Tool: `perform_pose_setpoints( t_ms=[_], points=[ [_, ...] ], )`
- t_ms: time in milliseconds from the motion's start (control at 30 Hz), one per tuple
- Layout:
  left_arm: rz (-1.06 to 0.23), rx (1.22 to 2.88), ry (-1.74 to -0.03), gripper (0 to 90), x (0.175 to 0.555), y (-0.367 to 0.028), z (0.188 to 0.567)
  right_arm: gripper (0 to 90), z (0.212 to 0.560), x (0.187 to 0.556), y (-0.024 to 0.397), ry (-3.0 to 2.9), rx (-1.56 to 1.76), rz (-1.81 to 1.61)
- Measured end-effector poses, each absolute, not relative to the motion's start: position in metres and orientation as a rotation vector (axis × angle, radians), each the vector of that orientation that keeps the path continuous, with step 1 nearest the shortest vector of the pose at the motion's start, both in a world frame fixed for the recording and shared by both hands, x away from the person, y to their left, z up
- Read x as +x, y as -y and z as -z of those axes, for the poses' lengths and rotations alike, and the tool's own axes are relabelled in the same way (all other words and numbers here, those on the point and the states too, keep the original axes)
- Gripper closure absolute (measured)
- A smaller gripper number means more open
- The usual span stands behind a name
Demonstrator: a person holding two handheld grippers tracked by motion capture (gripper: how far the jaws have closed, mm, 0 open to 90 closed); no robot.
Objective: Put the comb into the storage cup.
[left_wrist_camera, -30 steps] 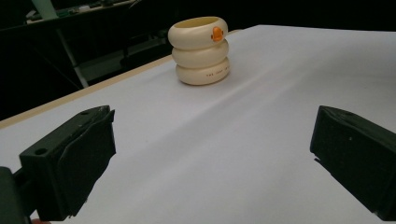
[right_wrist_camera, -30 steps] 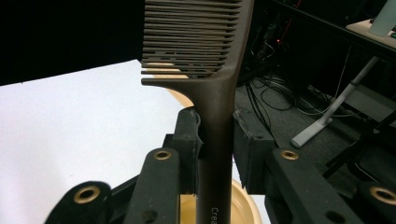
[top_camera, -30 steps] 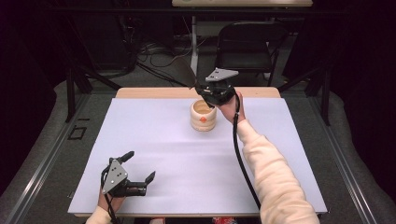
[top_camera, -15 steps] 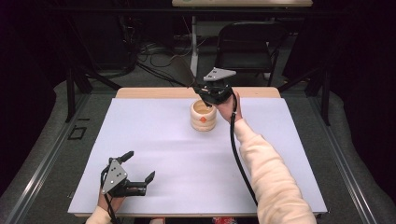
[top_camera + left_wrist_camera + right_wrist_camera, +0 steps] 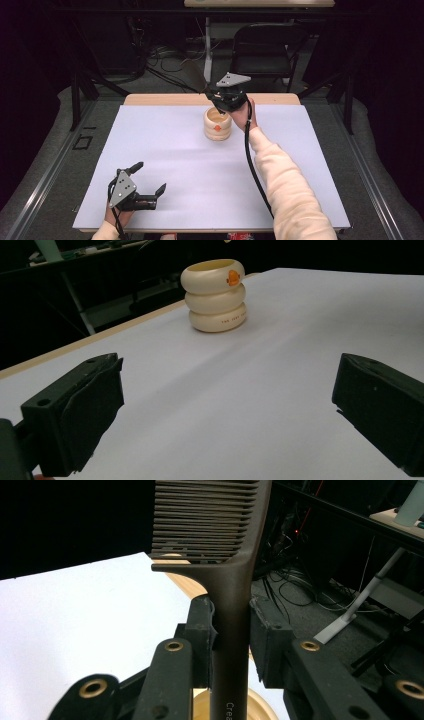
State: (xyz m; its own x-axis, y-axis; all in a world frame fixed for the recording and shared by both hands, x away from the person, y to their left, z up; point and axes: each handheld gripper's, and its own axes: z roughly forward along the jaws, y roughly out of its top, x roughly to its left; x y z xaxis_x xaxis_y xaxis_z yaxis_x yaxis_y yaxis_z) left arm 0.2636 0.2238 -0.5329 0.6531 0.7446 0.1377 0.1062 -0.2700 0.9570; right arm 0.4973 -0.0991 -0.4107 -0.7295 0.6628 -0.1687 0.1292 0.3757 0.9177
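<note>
Item 1. Comb (image 5: 220, 555): dark brown, wide-toothed, with a long handle. My right tool (image 5: 232, 640) has its jaws clamped on the handle, teeth end up, lower end already down in the mouth of the holder. In the high view the right tool (image 5: 225, 100) stands directly above that holder, at the far middle of the table (image 5: 165, 150).

Item 2. Holder (image 5: 218, 124): cream, three stacked rounded rings, an orange mark on the top ring, open at the top. In the left gripper view the holder (image 5: 215, 295) stands upright, alone on the white surface.

Item 3. Left tool (image 5: 135, 192): near edge of the table, left side, jaws spread wide, nothing between them. Well apart from the holder.

Item 4. Risks, as I judge them.
- The holder looks light and nothing steadies it; a sideways push from the handle against the rim could tip or slide it.
- Letting go while the comb leans could drop the tall tooth end over the rim and pull the holder down with it.
- If the rings are separate pieces, which I cannot tell, the top one could shift.
</note>
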Motion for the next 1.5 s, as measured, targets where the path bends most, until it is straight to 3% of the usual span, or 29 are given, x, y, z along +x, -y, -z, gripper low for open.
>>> perform_pose_setpoints(
  t_ms=[1500],
  points=[
    [-0.716, 1.76, -0.689, 0.1, 0.264, -0.225, 0.533, 72.4, 0.435, 0.51, 0.095, -2.105, 0.682, -1.373]
  ],
)
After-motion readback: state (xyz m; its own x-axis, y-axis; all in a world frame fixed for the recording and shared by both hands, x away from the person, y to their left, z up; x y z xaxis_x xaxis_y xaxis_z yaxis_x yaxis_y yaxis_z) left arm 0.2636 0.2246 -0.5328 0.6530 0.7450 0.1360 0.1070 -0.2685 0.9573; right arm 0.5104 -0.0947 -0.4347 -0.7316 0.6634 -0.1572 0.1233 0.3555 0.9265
